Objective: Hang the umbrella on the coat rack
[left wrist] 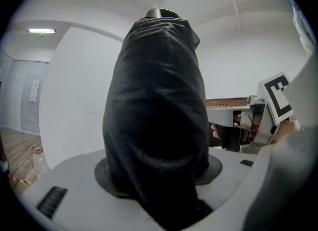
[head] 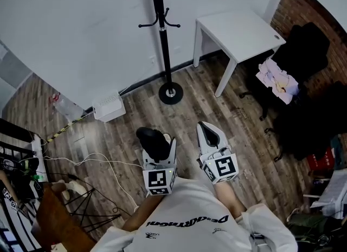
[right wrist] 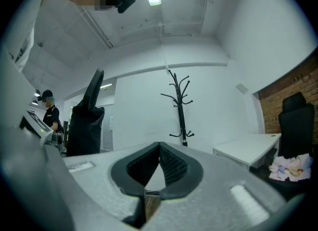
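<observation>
The umbrella (head: 152, 140) is black, folded and wrapped in its sleeve. My left gripper (head: 158, 153) is shut on it, low in the head view. In the left gripper view the umbrella (left wrist: 156, 111) stands upright between the jaws and fills the middle. My right gripper (head: 209, 133) is beside it on the right, shut with nothing in it; its pads (right wrist: 171, 163) meet at the tip. The black coat rack (head: 162, 34) stands against the white wall ahead, its round base (head: 170, 93) on the wood floor. The right gripper view shows the coat rack (right wrist: 180, 108) straight ahead and the umbrella (right wrist: 86, 120) at the left.
A white table (head: 238, 31) stands right of the rack. Black chairs with clothes (head: 277, 77) crowd the brick wall at the right. A white box (head: 108, 107) and cables (head: 92, 161) lie at the left. A person (right wrist: 48, 113) stands far left.
</observation>
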The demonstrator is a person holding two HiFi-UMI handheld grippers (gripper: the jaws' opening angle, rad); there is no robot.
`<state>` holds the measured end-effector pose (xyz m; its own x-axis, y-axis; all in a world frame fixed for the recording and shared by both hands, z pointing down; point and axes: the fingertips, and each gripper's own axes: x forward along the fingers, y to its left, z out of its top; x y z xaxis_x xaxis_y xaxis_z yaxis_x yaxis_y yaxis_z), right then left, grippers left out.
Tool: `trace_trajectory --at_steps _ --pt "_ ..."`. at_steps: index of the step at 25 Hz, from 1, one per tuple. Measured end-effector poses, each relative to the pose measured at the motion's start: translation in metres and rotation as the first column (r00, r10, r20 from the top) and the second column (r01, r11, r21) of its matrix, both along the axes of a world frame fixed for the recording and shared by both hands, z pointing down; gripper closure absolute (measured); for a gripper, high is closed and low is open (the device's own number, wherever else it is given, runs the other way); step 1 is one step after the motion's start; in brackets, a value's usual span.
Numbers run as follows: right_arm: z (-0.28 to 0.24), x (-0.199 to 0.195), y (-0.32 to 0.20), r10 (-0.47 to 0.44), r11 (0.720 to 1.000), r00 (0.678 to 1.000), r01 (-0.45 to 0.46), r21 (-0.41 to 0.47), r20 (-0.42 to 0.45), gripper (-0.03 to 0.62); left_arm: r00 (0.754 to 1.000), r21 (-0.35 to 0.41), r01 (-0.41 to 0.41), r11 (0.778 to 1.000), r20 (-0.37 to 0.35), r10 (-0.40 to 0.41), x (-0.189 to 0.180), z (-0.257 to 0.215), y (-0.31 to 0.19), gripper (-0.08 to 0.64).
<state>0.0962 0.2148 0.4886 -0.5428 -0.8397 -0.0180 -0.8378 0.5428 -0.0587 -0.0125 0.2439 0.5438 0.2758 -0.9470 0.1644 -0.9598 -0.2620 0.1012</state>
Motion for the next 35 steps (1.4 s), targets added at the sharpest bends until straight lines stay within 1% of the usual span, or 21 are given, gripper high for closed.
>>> trace_trajectory --at_steps 4,9,13,17,21,24,30,35 --pt "-0.006 -0.013 -0.067 0.019 1.000 1.000 -0.019 0.001 -0.011 0.595 1.000 0.011 -0.009 1.000 -0.007 0.009 -0.017 -0.008 -0.074 0.324" --pt "-0.032 -0.028 -0.161 0.062 0.998 0.998 -0.062 0.010 -0.007 0.595 1.000 0.011 -0.027 1.000 -0.013 0.027 -0.040 -0.034 -0.176 0.322" --pt "-0.048 -0.049 -0.226 0.088 0.996 0.996 -0.088 0.015 -0.003 0.595 0.998 -0.008 -0.048 0.999 -0.047 0.047 -0.060 -0.052 -0.245 0.322" --pt "-0.060 -0.068 -0.281 0.110 0.994 0.994 -0.110 0.014 -0.008 0.595 0.996 -0.005 -0.077 0.997 -0.042 0.076 -0.078 -0.067 -0.303 0.322" --pt "-0.060 -0.087 -0.324 0.128 0.992 0.992 -0.128 0.011 -0.021 0.595 0.993 0.004 -0.113 0.994 -0.045 0.113 -0.091 -0.073 -0.348 0.324" --pt "-0.063 -0.094 -0.347 0.142 0.990 0.989 -0.141 0.016 -0.032 0.595 0.990 0.011 -0.132 0.991 -0.045 0.132 -0.095 -0.079 -0.375 0.322" --pt "-0.067 -0.094 -0.381 0.163 0.986 0.986 -0.162 0.022 -0.030 0.595 0.988 0.025 -0.150 0.988 -0.031 0.151 -0.093 -0.092 -0.418 0.324" --pt "-0.069 -0.090 -0.400 0.150 0.988 0.987 -0.148 0.053 -0.054 0.595 0.991 0.022 -0.134 0.991 -0.021 0.135 -0.086 -0.099 -0.446 0.322"
